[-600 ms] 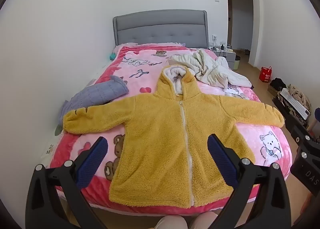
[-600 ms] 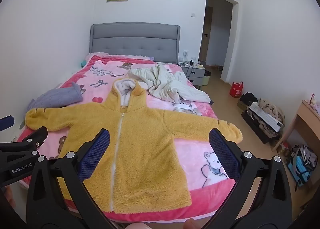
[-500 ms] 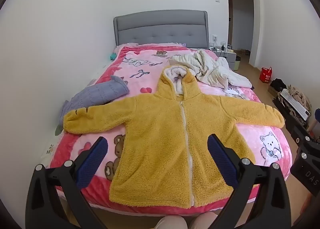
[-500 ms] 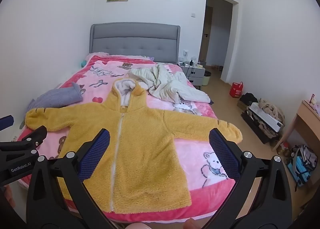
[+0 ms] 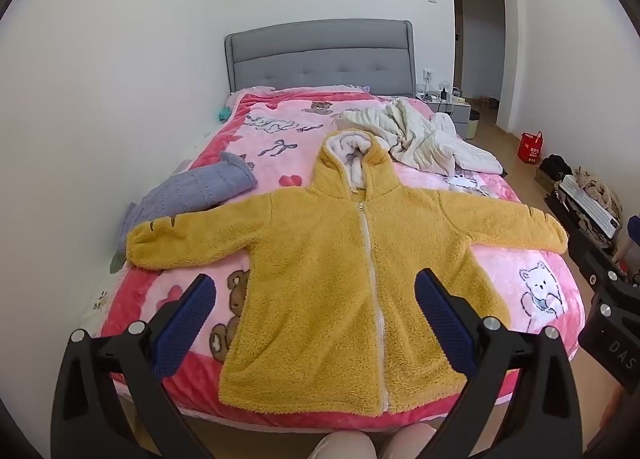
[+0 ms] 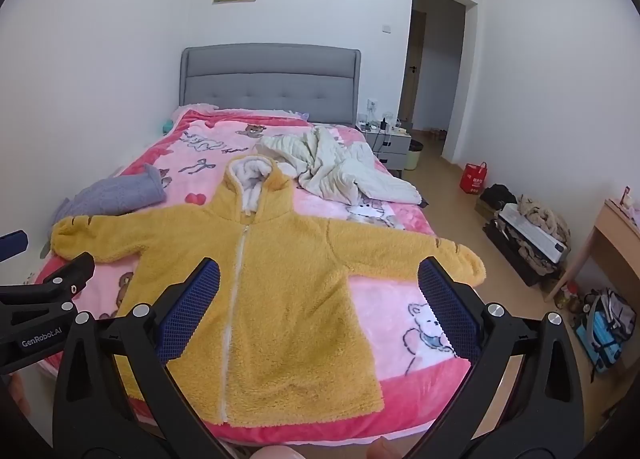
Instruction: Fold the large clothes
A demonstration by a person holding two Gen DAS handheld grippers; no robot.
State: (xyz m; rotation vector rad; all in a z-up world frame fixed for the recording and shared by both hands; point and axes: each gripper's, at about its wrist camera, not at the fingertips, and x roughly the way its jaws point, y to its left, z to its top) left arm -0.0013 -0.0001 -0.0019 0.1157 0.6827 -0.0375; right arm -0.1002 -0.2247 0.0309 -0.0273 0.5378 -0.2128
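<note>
Lying flat on the bed [image 5: 556,283]: yellow fleece hooded jacket [image 5: 320,279], front up, zipper closed, both sleeves spread straight out to the sides, hood pointing toward the headboard [image 5: 320,55], hem reaching the foot edge of the pink blanket.

Hovering short of that hem: left tool [image 5: 316,323], fully spread, gripping nothing. Likewise right tool [image 6: 318,311], spread just as wide, empty, nothing between the blue pads. Both looking down over the jacket from the foot of the bed; no fold begun.

Risks from here, as judged:
- Thick, plush fleece: pinching only the top layer likely, leaving the back panel lying behind and the fold bunching.
- Hem lying at the mattress edge: dragging toward the foot probably pulling the garment off onto the floor.
- Left sleeve cuff lying just beside the grey knitted garment [image 5: 192,191]; sweeping that sleeve inward possibly catching it.
- Crumpled cream quilt [image 5: 424,139] sitting close beside the hood; folding upward possibly landing the jacket on it, giving an uneven stack.

Against the earlier frames: nothing shifting. Jacket, sleeves and neighbouring items lying in the same places; both tools holding the same spread and the same vantage.
</note>
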